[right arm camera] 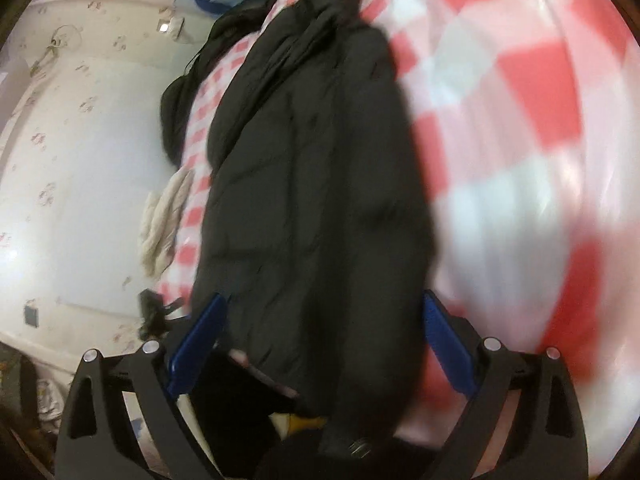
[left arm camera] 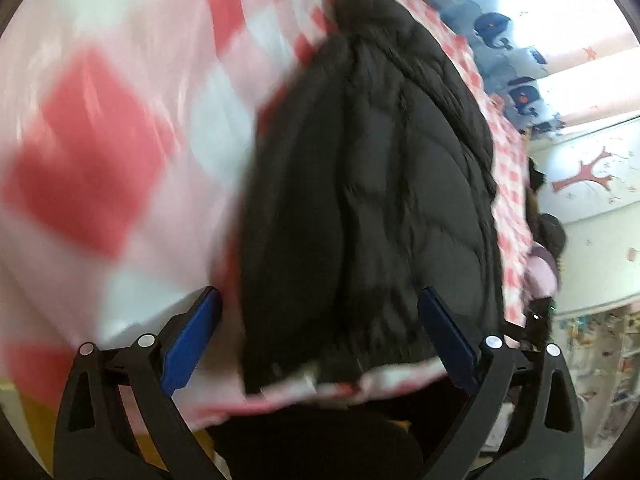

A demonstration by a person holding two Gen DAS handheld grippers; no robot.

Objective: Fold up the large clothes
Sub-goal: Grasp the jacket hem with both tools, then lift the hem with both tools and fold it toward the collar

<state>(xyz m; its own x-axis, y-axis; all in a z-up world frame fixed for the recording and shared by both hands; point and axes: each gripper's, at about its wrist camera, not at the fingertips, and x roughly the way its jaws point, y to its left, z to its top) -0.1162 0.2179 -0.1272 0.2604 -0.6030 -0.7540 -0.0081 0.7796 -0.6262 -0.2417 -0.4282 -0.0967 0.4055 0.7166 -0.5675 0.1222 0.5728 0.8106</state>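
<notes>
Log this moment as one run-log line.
stage: pre-grasp | left hand-held gripper: open, empty | right hand-held gripper: open, empty | black puffer jacket: lying on red-checked bedsheet, hem near bed edge | views: motion-blurred

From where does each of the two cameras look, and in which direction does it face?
Left wrist: sits behind the left tongs, facing along the black puffer jacket on the red-and-white checked bedspread; both open blue fingers show.
Right wrist: sits behind the right tongs, facing along the same jacket, with the wall at left; both open blue fingers show.
Shared: jacket, bedspread, blue patterned bedding.
</notes>
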